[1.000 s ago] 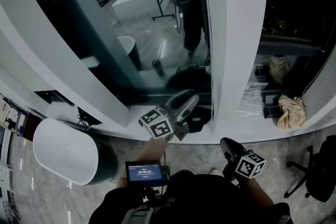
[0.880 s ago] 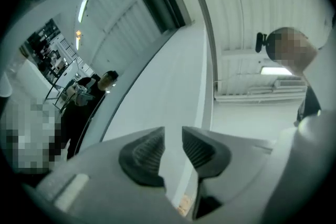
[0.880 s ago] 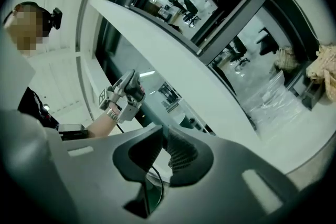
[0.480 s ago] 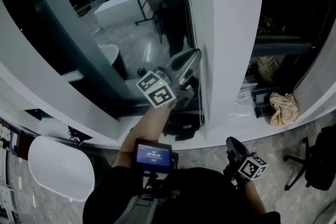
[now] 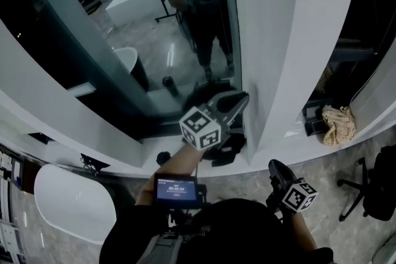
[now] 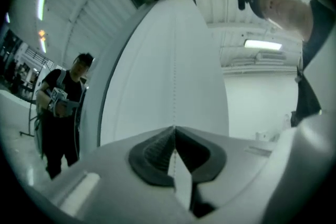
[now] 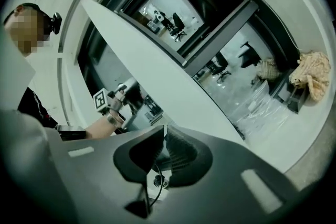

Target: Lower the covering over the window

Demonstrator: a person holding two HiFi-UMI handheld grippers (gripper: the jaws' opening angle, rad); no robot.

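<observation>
The dark window pane [image 5: 154, 40] reflects the room and the person; the covering itself I cannot make out. A thin white bead chain [image 6: 174, 86] hangs down in front of the white pillar [image 6: 173, 60] and runs straight into my left gripper [image 6: 174, 128]. Its jaws have just been closing and are now shut on that chain. In the head view the left gripper [image 5: 243, 98] is stretched out to the pillar's left edge. My right gripper [image 5: 273, 166] hangs low near my body, away from the window. In its own view the right gripper [image 7: 163, 131] is shut with nothing between the pads.
The white pillar [image 5: 278, 40] divides two window bays. A dark bag [image 5: 226, 148] lies at its foot. A white tub [image 5: 74, 204] stands at lower left. A crumpled cloth [image 5: 339, 120] and a black office chair [image 5: 374, 188] are at the right.
My left gripper swung out to the right edge of the window bay, reached the pillar's edge and its jaws closed. The right gripper stayed low with little movement.
</observation>
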